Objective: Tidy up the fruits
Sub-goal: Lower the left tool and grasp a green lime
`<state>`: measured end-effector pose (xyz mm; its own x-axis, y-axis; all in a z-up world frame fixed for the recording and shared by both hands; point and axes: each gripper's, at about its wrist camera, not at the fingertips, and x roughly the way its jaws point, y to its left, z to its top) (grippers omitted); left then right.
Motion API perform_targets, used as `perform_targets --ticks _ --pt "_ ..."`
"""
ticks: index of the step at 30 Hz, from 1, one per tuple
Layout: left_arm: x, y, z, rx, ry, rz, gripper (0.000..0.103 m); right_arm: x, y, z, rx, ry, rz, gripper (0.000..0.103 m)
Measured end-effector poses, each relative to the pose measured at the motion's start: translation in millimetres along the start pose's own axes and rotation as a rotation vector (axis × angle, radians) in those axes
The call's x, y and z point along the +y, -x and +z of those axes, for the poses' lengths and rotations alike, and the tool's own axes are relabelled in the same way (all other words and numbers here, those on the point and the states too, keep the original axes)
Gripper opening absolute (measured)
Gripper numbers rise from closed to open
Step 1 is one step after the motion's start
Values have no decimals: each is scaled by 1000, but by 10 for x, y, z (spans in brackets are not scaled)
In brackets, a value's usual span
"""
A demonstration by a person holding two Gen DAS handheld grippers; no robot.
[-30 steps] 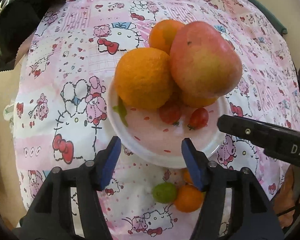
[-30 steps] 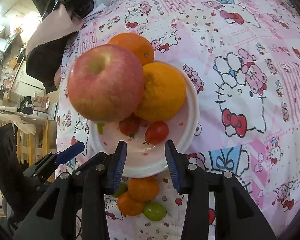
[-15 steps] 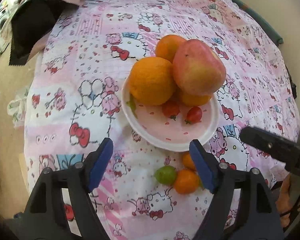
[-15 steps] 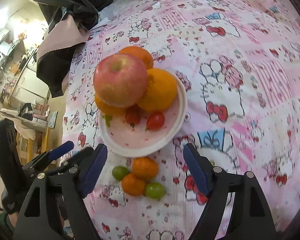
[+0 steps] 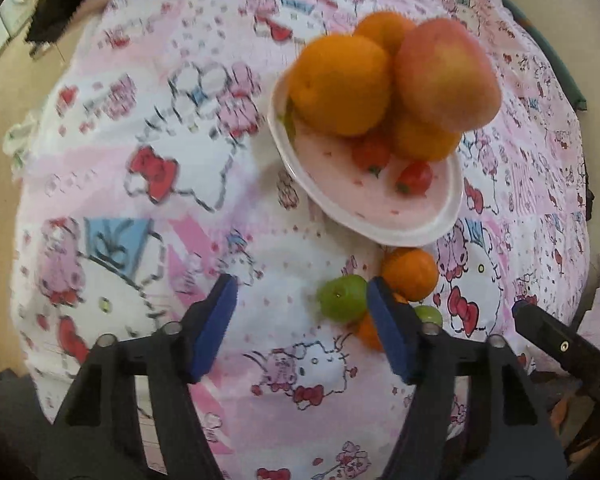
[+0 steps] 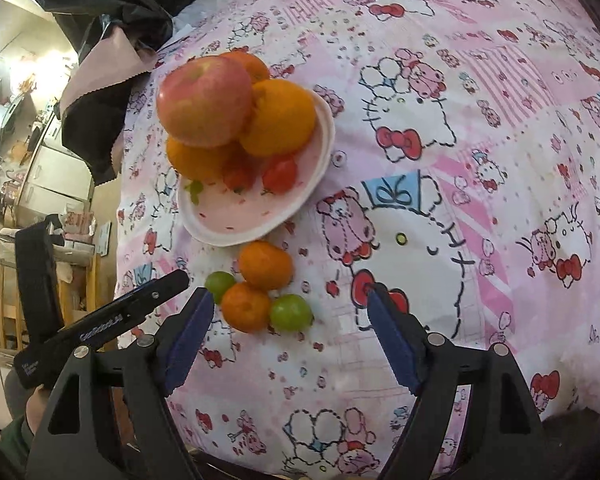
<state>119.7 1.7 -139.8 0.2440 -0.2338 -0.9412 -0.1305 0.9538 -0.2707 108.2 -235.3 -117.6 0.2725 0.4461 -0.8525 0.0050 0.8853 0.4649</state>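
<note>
apple (image 6: 204, 100) on plate (image 6: 236, 228), tangerines (image 6: 265, 265) beside

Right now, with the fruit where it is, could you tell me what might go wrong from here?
1. The apple sits on top of the oranges on the plate; a nudge could roll it off.
2. The loose small oranges and green fruits touch each other on the cloth, so gripping one may scatter the rest.
3. The left claw is closing with only cloth between its fingers; it may pinch fabric.
</note>
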Motion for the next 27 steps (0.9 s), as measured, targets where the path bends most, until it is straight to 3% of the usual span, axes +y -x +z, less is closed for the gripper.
perform_targets --ticks 6,11,27 --pt "-65 -278 -26 89 54 -47 50 -115 -8 14 3 -24 -10 82" --pt "-62 -372 19 102 99 -61 46 -114 -9 38 -1 -27 -17 81" --pt "9 -345 60 129 143 -50 50 -27 -72 49 8 1 -17 82"
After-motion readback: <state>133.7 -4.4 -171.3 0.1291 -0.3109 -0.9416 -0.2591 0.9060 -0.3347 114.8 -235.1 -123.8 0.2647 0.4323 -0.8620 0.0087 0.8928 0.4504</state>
